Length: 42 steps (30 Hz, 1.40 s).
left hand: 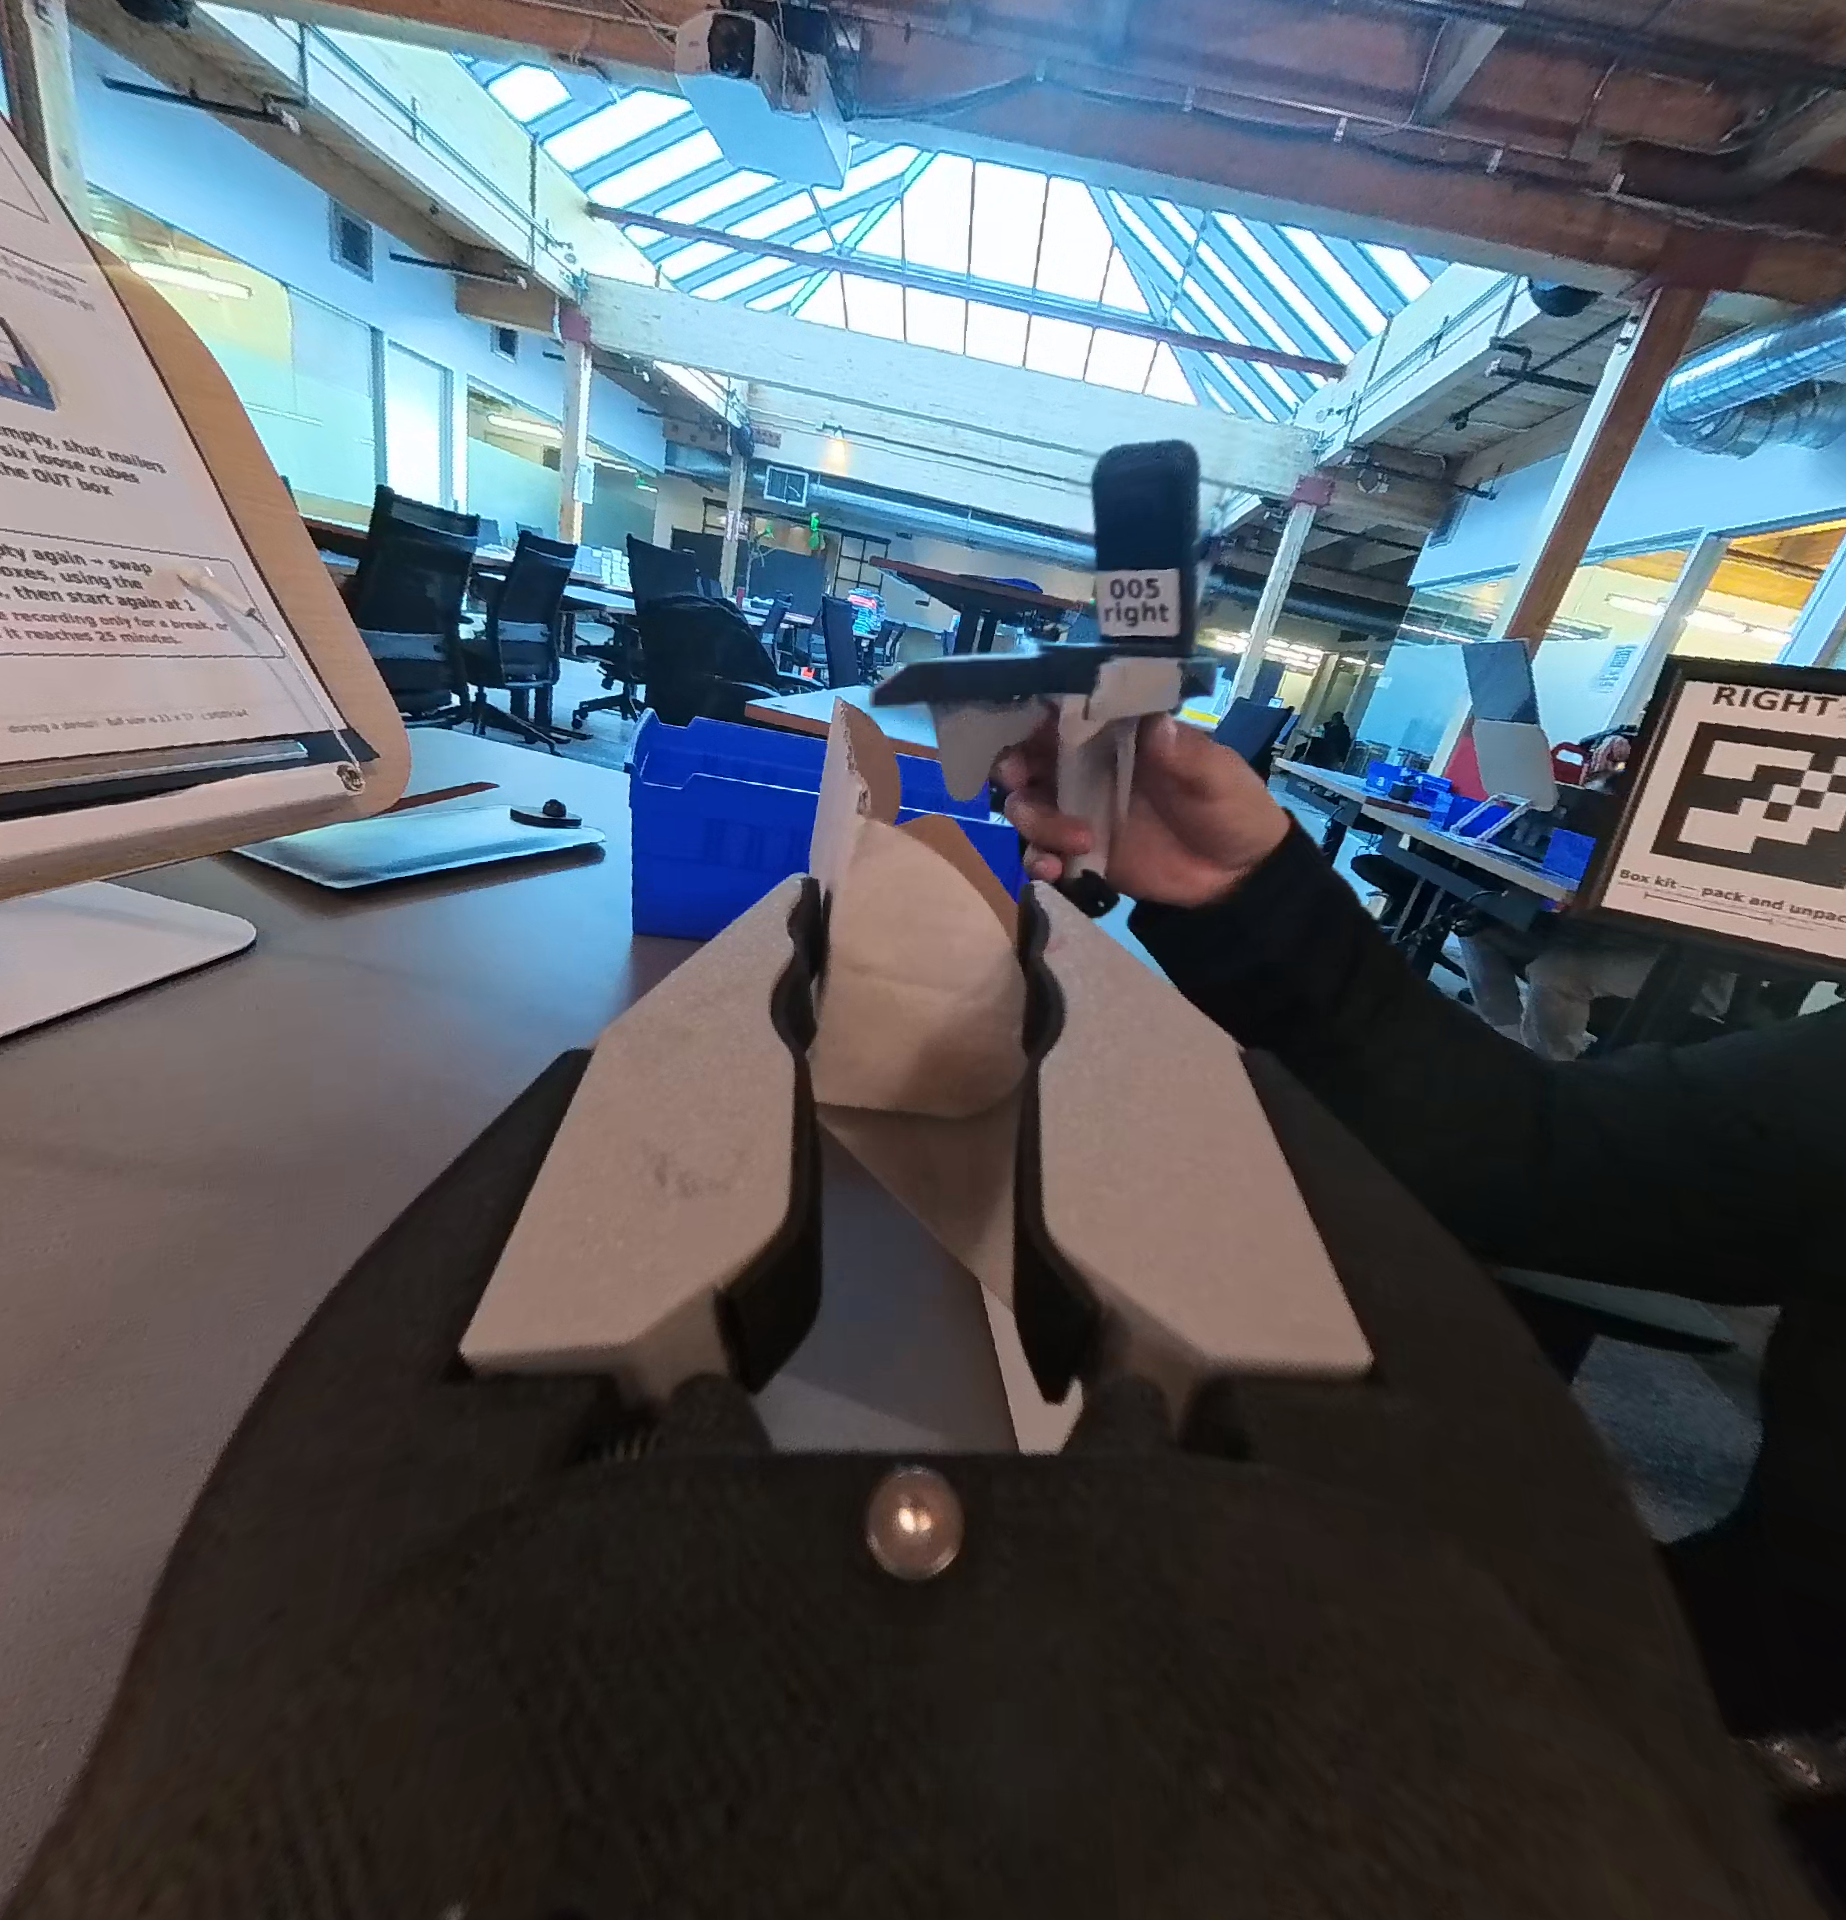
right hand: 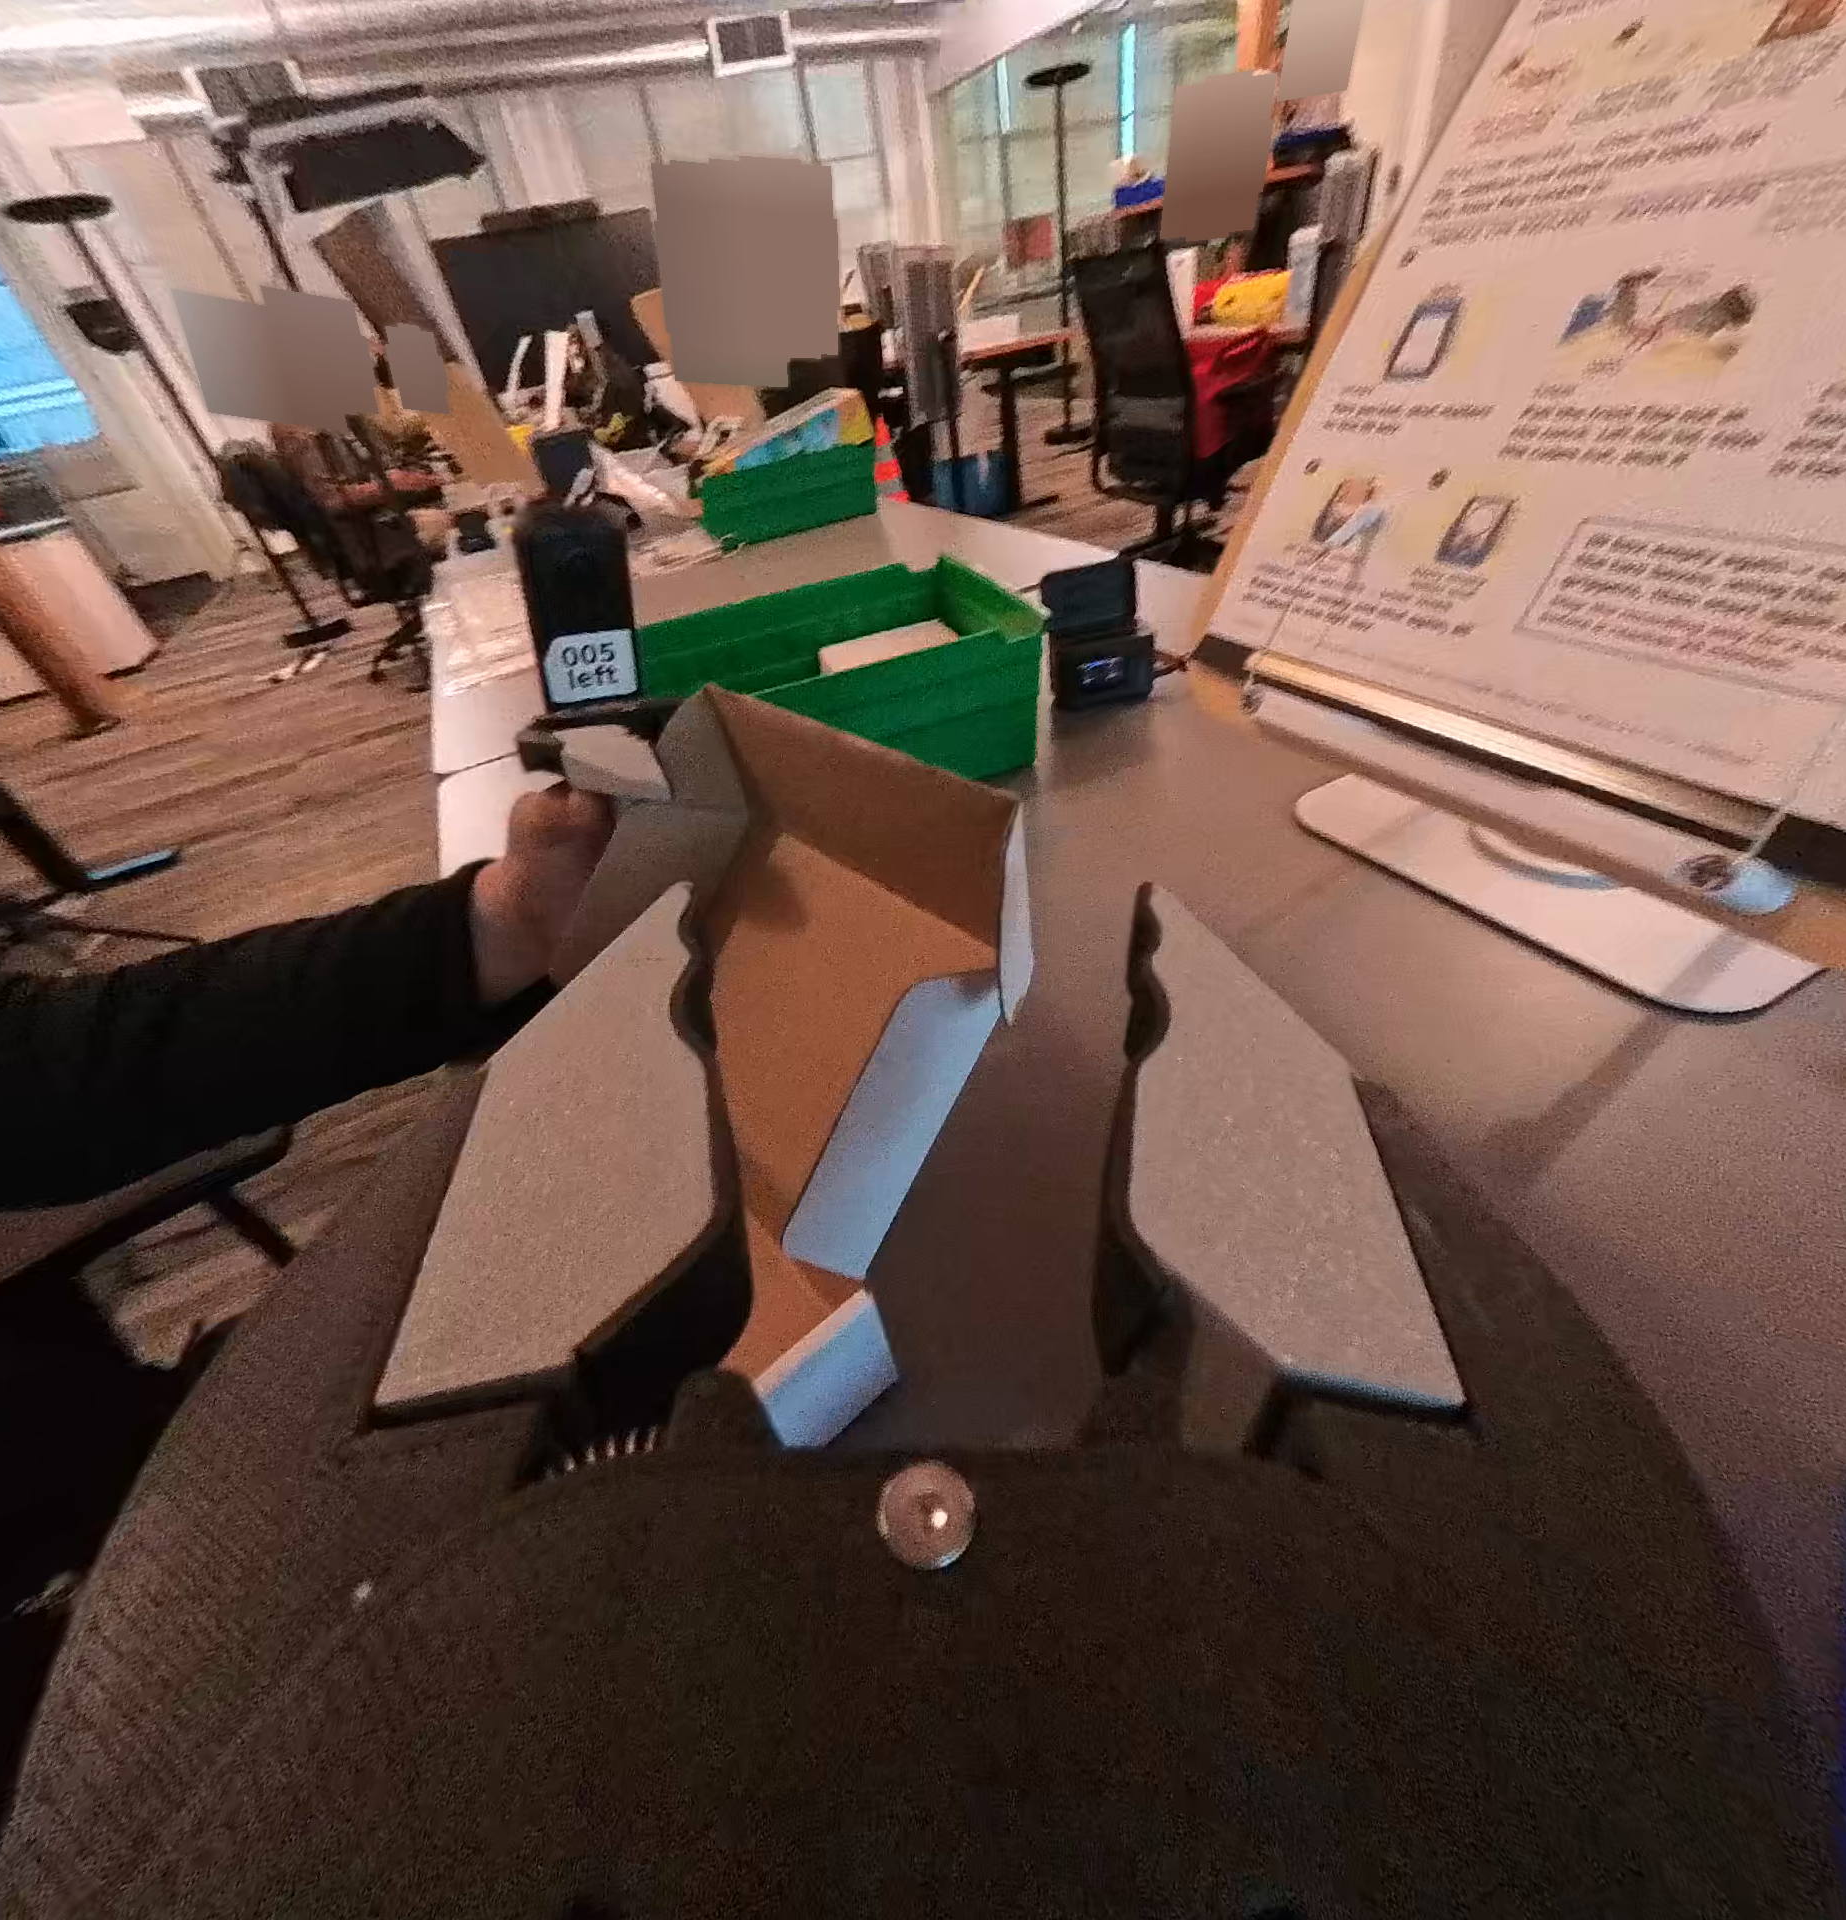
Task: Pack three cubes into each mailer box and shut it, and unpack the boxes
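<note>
An open mailer box (right hand: 825,914), white outside and brown inside, hangs tilted above the table with its lid and flaps spread. I see no cubes in it. My left gripper (left hand: 919,904) is shut on a cardboard flap of the box (left hand: 903,997); it also shows in the right wrist view (right hand: 602,753) at the box's far left corner. My right gripper (right hand: 914,904) is open, its fingers wide apart around the box's near side without touching it. It also shows in the left wrist view (left hand: 1002,707), held in a hand just beyond the box.
A green bin (right hand: 898,717) with a white shut box (right hand: 888,644) in it stands behind the mailer. A blue bin (left hand: 711,831) stands on the dark table (left hand: 275,1091). An instruction board on a stand (right hand: 1573,416) and a small black device (right hand: 1095,644) are at the right. Tip to tip, the grippers are about 15 centimeters apart.
</note>
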Motion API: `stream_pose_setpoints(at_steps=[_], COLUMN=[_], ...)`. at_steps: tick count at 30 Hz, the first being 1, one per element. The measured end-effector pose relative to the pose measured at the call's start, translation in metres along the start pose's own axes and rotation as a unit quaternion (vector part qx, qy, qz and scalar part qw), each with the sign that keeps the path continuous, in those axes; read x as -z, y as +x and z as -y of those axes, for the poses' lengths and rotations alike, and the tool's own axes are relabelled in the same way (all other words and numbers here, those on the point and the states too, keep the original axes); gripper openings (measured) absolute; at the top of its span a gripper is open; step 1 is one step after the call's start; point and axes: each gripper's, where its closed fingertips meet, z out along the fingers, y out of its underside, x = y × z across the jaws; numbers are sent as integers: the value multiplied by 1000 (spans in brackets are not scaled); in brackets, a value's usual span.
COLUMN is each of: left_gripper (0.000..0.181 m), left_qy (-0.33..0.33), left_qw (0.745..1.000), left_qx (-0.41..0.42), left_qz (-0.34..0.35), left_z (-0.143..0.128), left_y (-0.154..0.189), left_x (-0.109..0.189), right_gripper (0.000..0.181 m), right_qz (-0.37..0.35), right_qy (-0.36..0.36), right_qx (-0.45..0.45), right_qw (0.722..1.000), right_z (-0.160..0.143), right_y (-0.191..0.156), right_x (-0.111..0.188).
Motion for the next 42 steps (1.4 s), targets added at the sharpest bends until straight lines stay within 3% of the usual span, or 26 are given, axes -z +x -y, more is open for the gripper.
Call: stream_pose_setpoints(at_steps=[3,5,10,13,16,20,23,28,36,42], left_gripper=[36,36,36,36,36,36,36,36,38,39], left_qy=[0,-1,-5,-6,-5,-4,-4,-2,4,8], left_qw=[1000,1000,1000,1000,1000,1000,1000,1000,999,998], left_qx=[0,-2,-3,-4,-4,-4,-6,-5,-3,-7], left_qz=[-1,-1,0,-2,-5,-7,-9,-17,-41,-59], left_z=[0,0,-2,-2,-2,-1,-1,-1,1,4], left_y=[0,0,0,1,2,3,4,6,15,22], left_x=[0,0,-1,-1,-2,-2,-2,-2,-3,-2], right_gripper=[91,89,62,45,53,55,71,62,62,64], right_qz=[-31,-18,-30,-18,21,5,29,34,78,156], right_qy=[20,19,12,-17,-36,-48,-72,-139,-107,-71], right_qx=[6,12,44,15,14,47,16,-27,-50,-82], right_qw=[999,1000,999,1000,999,998,997,989,990,982], right_z=[12,15,14,3,0,-4,-16,-44,-47,-43], right_y=[0,-9,-10,-10,-24,-23,-28,-22,-17,-28], right_x=[-1,-2,-2,-3,-4,-2,-8,-17,-17,-10])
